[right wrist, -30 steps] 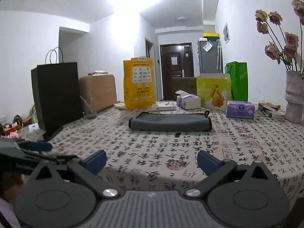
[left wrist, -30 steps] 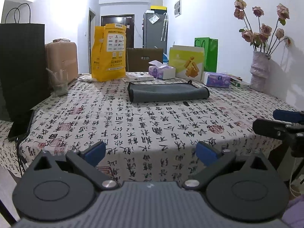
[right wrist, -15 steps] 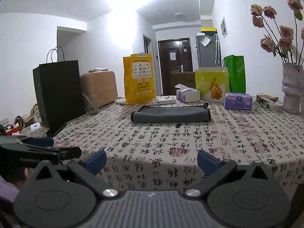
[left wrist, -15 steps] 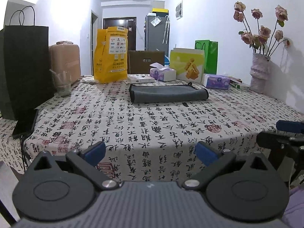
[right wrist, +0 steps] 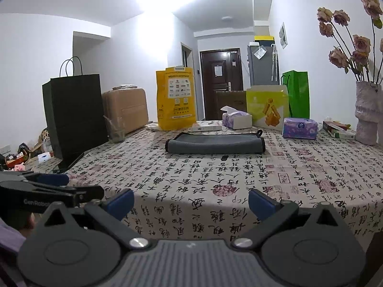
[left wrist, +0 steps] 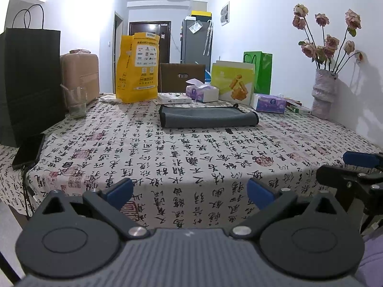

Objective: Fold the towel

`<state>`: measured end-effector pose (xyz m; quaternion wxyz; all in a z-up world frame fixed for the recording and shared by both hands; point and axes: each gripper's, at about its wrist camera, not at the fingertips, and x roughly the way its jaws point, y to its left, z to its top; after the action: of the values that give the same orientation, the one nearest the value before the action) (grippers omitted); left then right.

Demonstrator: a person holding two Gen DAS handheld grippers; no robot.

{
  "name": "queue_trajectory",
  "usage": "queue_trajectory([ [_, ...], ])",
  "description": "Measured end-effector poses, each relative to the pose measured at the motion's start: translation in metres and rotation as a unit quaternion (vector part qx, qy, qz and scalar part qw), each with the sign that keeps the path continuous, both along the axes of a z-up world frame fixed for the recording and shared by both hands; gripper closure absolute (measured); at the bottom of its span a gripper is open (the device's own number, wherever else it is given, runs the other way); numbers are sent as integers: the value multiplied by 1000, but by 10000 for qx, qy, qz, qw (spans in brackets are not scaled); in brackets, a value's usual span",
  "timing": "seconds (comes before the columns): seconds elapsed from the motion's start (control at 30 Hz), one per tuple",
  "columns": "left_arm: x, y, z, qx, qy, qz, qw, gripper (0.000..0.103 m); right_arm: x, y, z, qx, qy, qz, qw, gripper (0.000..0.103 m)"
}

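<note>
The grey towel [left wrist: 208, 118] lies folded into a long flat band toward the far half of the surface [left wrist: 182, 157], its long edges running left to right, with a small loop at its back right corner. Left gripper [left wrist: 190, 190]: jaws spread wide, holding nothing, positioned at the near edge of the surface, well apart from the towel. Right gripper [right wrist: 190, 202]: jaws likewise spread wide and empty, also at the near edge. Between both grippers and the towel the calligraphy-print tablecloth [right wrist: 215, 181] is open, apart from a small dark tag [left wrist: 229, 130] just in front of the towel. The far edge is crowded: yellow bag [left wrist: 137, 68], tissue box [left wrist: 202, 92], purple tissue pack [left wrist: 269, 103]. Left side: black paper bag [left wrist: 28, 81], drinking glass [left wrist: 76, 104], phone [left wrist: 29, 150] at the surface's left edge. A vase of dried roses [left wrist: 323, 93] stands at the right, against the wall.
</note>
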<state>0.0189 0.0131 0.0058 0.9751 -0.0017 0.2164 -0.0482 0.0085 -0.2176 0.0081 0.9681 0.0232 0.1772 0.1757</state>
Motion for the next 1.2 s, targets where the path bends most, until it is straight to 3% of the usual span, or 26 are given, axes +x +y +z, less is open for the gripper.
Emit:
queue_trajectory([
  [1.2,0,0,1,22,-37,26,10000,0,0,-2,2,-32,-52,-62,10000,0],
])
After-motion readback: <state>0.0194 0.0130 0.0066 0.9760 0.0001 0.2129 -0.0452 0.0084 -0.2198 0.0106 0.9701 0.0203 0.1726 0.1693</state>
